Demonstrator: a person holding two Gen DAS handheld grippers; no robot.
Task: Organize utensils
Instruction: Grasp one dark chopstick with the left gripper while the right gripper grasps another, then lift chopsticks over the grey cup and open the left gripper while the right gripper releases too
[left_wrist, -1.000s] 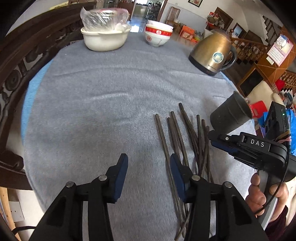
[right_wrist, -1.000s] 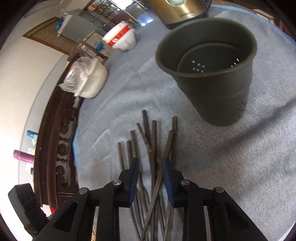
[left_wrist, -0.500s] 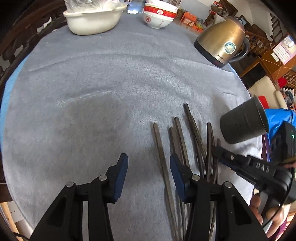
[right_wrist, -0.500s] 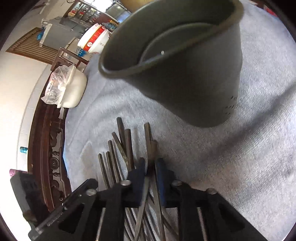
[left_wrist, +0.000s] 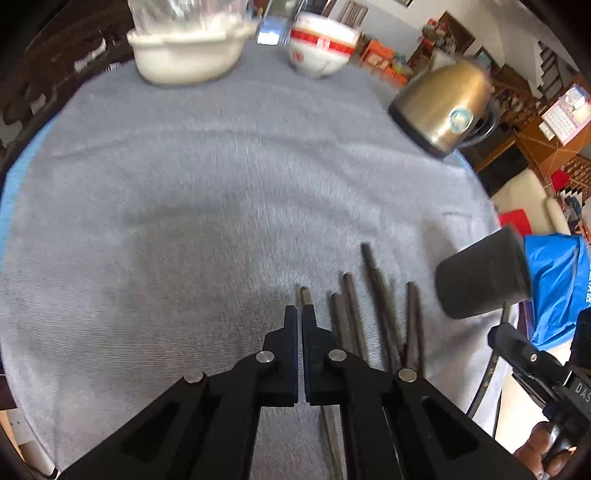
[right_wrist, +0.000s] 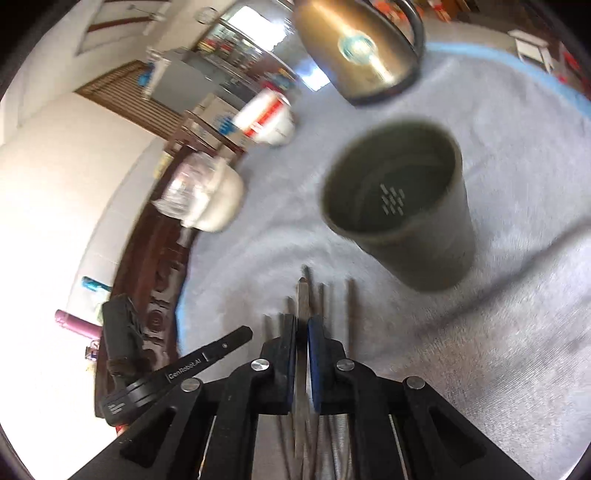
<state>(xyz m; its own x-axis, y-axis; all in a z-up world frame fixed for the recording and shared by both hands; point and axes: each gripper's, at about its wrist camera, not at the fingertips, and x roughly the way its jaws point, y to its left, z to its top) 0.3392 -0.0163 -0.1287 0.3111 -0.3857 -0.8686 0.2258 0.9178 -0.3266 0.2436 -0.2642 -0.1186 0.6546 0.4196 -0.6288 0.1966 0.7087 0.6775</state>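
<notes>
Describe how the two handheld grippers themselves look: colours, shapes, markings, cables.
Both are black, angular linkage frames with silver pivot pins. The left gripper has dark jaws; the right gripper has blue-padded jaws. Seen from the left wrist, the right unit bears white "DAS" lettering and a black cable; the other carries "GenRobot.AI". A bare hand grips it.

This is a lived-in home, at a dining table (left_wrist: 221, 192) covered in grey cloth. Along the top of the left wrist view stand a plastic-wrapped white dish (left_wrist: 188, 55), a red-banded bowl (left_wrist: 321, 48) and a brass-coloured kettle (left_wrist: 443, 107). At the far right are carved wooden furniture (left_wrist: 517, 99) and a wall calendar (left_wrist: 567, 112).
</notes>
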